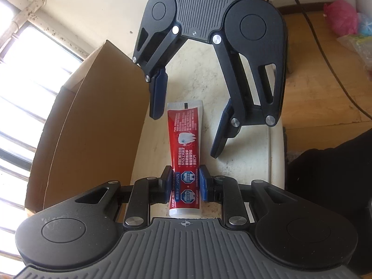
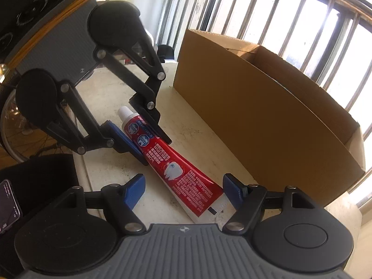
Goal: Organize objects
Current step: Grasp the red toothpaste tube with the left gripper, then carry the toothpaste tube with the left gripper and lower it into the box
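A red toothpaste tube (image 1: 184, 134) with a white cap (image 2: 124, 112) lies lengthwise on the white table top (image 1: 244, 162). My left gripper (image 1: 184, 181) is shut on the tube near its cap end, with a blue pad pressed on each side. In the right wrist view the left gripper (image 2: 151, 148) shows at the upper left, clamped on the tube (image 2: 181, 167). My right gripper (image 2: 183, 193) stands open around the tube's flat crimped end. Its right pad is close to the crimp and its left pad stands well apart. Seen from the left wrist, the right gripper (image 1: 186, 134) faces me.
An open brown cardboard box (image 2: 255, 116) stands on the table beside the tube, against a barred window (image 2: 302, 23). Dark fabric (image 1: 337, 174) and a phone (image 2: 7, 207) lie off the table's other side. A black cable (image 1: 325, 53) and a pink bag (image 1: 341, 16) rest on a wooden surface.
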Available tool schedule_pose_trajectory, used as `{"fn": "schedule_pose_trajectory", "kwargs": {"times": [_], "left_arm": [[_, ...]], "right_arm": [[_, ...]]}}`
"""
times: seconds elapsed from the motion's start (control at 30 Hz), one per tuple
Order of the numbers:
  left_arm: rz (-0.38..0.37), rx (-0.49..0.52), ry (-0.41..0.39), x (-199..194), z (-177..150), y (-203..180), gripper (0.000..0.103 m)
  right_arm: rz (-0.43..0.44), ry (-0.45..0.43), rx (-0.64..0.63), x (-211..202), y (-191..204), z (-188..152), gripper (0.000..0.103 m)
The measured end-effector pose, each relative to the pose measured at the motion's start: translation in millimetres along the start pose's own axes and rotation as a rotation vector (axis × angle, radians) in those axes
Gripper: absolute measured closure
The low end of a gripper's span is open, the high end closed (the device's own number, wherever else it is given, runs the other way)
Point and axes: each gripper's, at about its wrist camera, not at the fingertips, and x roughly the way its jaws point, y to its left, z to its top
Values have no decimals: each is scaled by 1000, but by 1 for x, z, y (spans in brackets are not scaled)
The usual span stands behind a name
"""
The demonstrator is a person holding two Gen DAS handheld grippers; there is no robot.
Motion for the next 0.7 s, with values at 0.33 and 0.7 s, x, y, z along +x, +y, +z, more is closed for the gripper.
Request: {"fn": "schedule_pose_trajectory", "kwargs": {"times": [0.33,0.7], "left_arm": [[3,23,-20,-5,-6,-5,83],[89,118,17,-24,2,-36,84]], "right_arm": [[-10,69,-92,5,14,20,60],[-125,45,-163,-13,49,17,68]]}}
